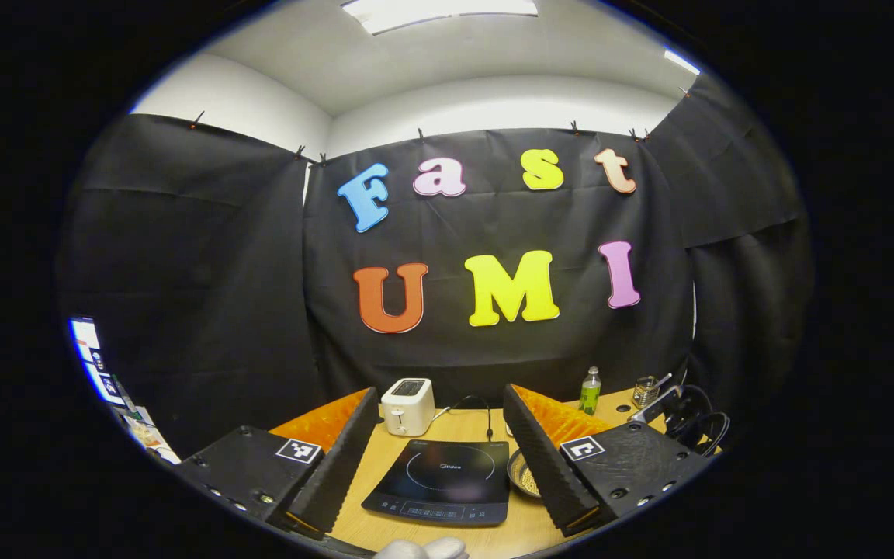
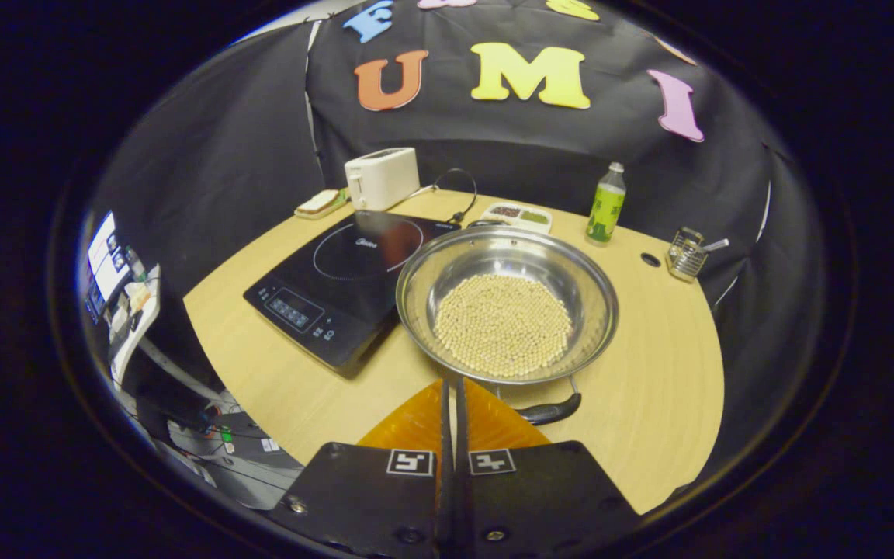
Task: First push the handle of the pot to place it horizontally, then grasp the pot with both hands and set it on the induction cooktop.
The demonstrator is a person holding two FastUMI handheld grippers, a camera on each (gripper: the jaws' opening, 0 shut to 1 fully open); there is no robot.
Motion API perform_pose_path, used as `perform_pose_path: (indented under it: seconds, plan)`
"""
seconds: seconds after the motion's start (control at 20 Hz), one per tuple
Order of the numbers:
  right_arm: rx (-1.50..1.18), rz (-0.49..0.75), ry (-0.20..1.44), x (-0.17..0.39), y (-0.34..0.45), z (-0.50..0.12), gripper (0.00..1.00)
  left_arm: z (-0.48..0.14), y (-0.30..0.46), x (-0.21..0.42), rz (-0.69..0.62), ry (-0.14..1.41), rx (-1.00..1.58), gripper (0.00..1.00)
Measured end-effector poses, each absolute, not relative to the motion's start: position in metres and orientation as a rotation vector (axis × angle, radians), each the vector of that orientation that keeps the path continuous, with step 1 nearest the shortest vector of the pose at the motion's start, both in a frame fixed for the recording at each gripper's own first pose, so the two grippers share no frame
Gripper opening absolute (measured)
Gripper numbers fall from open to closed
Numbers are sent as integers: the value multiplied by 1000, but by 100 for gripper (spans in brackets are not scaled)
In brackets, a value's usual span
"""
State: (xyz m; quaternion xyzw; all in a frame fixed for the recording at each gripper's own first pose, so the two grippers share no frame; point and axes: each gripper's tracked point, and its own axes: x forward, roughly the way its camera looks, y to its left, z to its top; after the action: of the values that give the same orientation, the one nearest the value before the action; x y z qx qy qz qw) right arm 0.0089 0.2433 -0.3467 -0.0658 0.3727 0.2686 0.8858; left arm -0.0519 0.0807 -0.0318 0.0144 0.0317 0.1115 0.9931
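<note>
- In the left gripper view, the left gripper [image 1: 439,423] is held well above the wooden table [image 1: 459,423], its two fingers spread wide with nothing between them.
- Framed in that gap, ahead and below, lies the induction cooktop [image 1: 441,481], a flat dark slab with a ring marked on its glass; a white toaster [image 1: 407,406] stands beyond it.
- A sliver of the pot [image 1: 523,473] peeks out just beside the inner edge of this gripper's right-hand finger.
- In the right gripper view, the right gripper [image 2: 452,404] has its fingers closed together, gripping nothing.
- Directly ahead of those tips sits the pot [image 2: 506,303], a wide, shallow, shiny metal pan filled with pale round beans [image 2: 503,324], its left rim overlapping the cooktop [image 2: 338,283].
- The pot's dark handle [image 2: 549,410] lies at the near rim, just right of the closed fingertips, its long axis running crosswise to the gripper; whether they touch I cannot tell.
- Farther off on the right stands a green bottle [image 2: 607,203].
</note>
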Motion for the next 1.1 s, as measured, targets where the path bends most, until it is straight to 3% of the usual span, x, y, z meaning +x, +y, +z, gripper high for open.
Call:
perform_pose_path:
  seconds: [0.15,0.4,1.1]
  plan:
    - [-163,561,818,13,245,-371,4,-36,86,-53,255,81,39,96]
    - [-171,551,845,26,242,-387,0,-45,93,-50,287,113,31,96]
    - [-131,481,884,44,194,-397,4,-51,72,-26,241,121,2,96]
